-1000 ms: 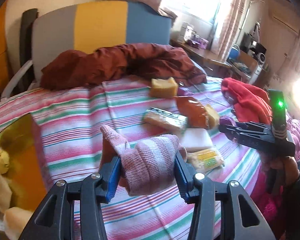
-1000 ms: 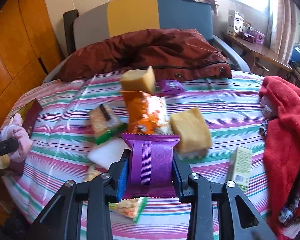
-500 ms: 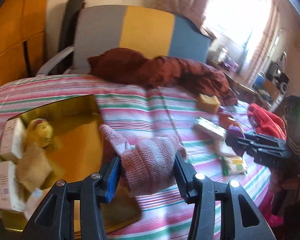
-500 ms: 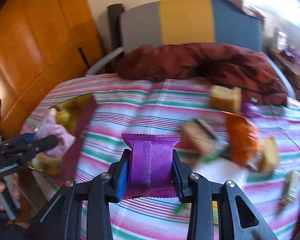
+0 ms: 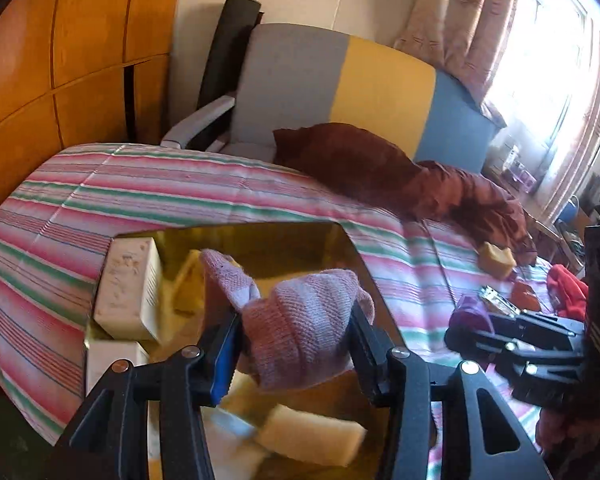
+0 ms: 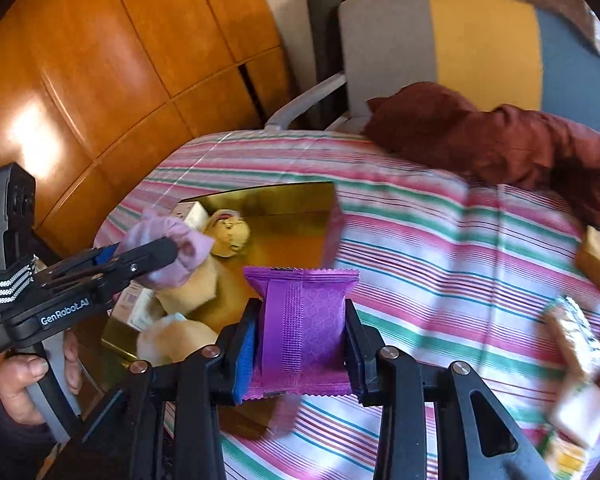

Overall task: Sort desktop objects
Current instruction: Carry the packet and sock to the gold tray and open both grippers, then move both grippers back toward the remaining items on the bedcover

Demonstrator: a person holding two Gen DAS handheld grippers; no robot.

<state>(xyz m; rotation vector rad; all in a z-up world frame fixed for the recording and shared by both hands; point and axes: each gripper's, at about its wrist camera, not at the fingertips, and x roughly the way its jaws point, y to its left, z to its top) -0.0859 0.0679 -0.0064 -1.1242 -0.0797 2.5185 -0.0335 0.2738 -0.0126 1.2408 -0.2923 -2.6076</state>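
Left gripper (image 5: 296, 344) gripped the pink sock (image 5: 300, 320) above the gold tray (image 5: 340, 236), jaws just easing wider. Right gripper (image 6: 300, 344) clamped a purple packet (image 6: 304, 320) near the tray's edge. Beyond, blurred snacks (image 6: 576, 336), probably wrapped, lay on the striped cloth (image 6: 420, 240).

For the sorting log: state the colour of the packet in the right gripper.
Purple, with a faint hexagon print; the packet shows best in the right wrist view.
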